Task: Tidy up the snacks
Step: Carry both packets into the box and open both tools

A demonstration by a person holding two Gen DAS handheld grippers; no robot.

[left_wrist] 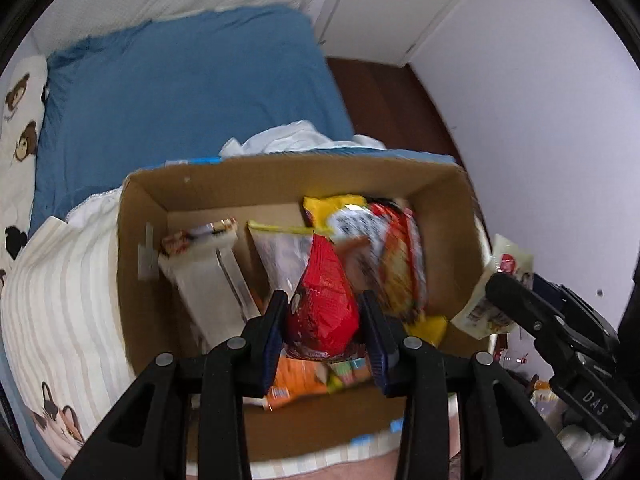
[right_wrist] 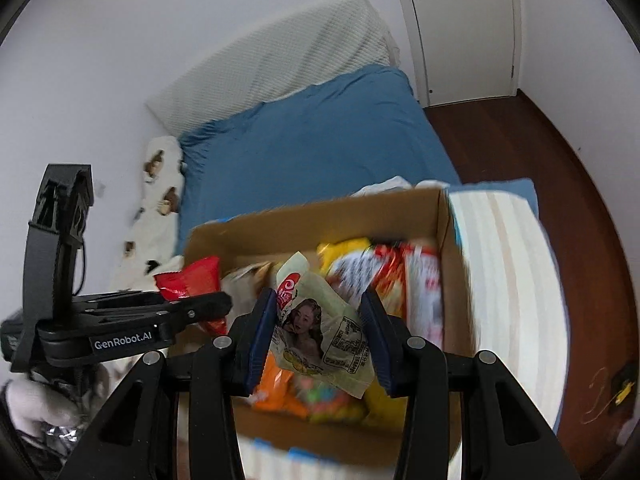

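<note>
Behind everything runs a white wall, with a bed (right_wrist: 316, 136) under a blue sheet, a white quilted headboard cushion (right_wrist: 276, 52) against the wall, a white door (right_wrist: 464, 28) and dark wooden flooring (right_wrist: 560, 168). On the near end of the bed sits our open cardboard box (left_wrist: 280, 176), resting on a cream striped blanket (left_wrist: 60, 280).

We hold the left gripper (left_wrist: 324, 316) above the box. Its fingers are clenched on a red snack packet (left_wrist: 324, 296) — the packet hangs between the blue pads, tapering upward in the left wrist view. From the right wrist view the same packet (right_wrist: 192, 276) sticks out past the left gripper's black fingers (right_wrist: 192, 308).

We hold the right gripper (right_wrist: 320, 340) over the box as well. Its fingers are clamped on a pale green snack packet (right_wrist: 320, 328) printed with a portrait and a red logo. In the left wrist view this packet (left_wrist: 496, 292) sits just off the box's right wall, at the tip of the right gripper (left_wrist: 504, 284).

Inside the box lie further snacks: a yellow bag (left_wrist: 336, 204), a red-and-white bag (left_wrist: 400, 248), a clear-fronted bag (left_wrist: 280, 252), a white carton (left_wrist: 208, 276) leaning at the left, and an orange packet (left_wrist: 296, 380) near the front wall. Motion blur softens most labels — we cannot read them.
</note>
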